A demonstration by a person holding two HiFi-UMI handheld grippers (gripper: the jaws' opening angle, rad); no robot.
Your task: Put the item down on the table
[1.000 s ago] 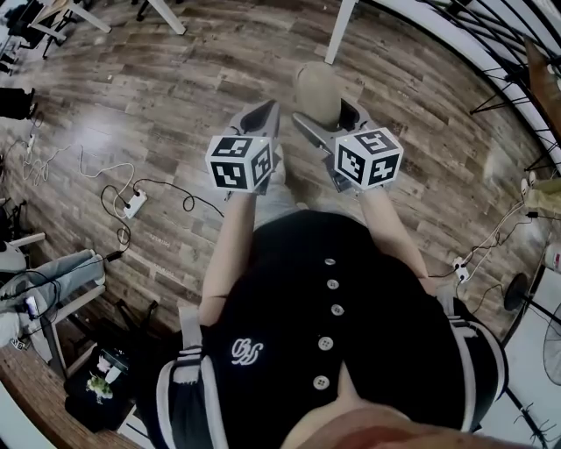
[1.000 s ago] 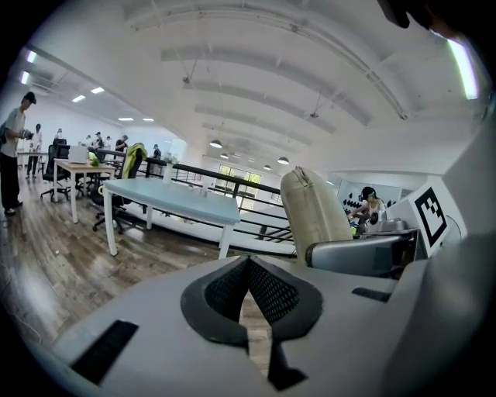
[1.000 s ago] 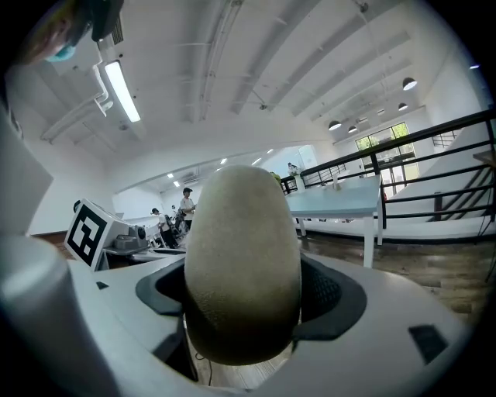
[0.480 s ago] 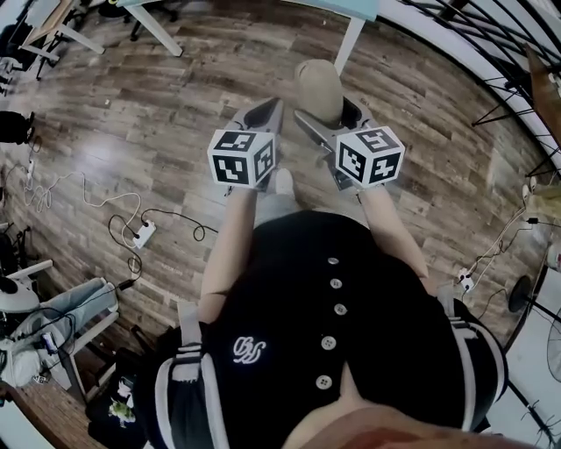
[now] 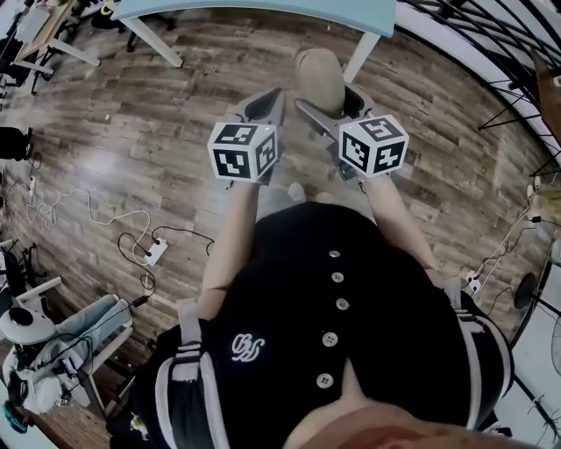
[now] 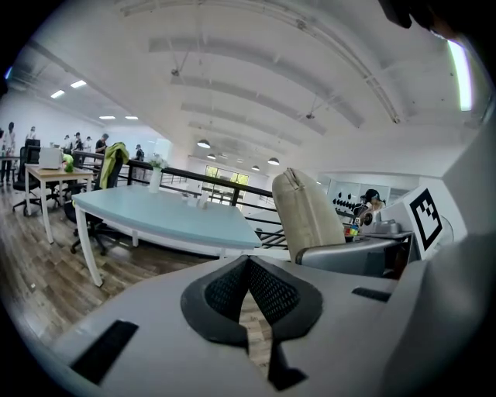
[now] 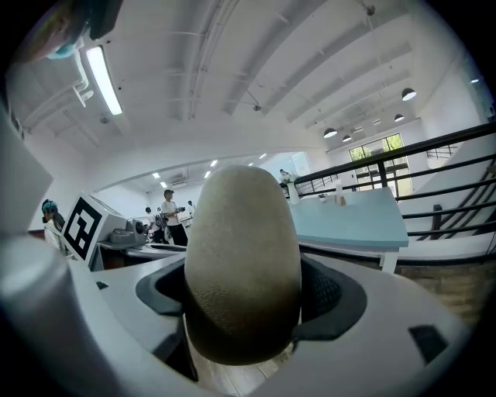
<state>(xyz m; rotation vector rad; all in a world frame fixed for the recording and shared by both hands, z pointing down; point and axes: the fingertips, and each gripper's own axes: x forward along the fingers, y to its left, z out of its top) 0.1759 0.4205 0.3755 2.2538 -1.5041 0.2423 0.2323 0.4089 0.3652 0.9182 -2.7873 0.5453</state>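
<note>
Open-plan room, plank floor (image 5: 131, 131), pale blue table (image 5: 263, 10) just ahead: item carried, not yet set down.

Entry: one beige, rounded item (image 5: 320, 77) with a grainy surface, perhaps a soft zip pouch (the seam shows only faintly). It is clamped between the jaws of the right gripper (image 5: 328, 105) at its near end. Most of its length juts forward, so it would likely meet a surface before the jaws do. Location: in the air over the floor, short of the table's edge, touching only the pads. Left gripper (image 5: 263, 110): jaws closed tip to tip on nothing, held level beside the right. It appears idle, since one grip seems enough. Remaining, by my reckoning: reach over the table top, lower, then part the jaws.
</note>
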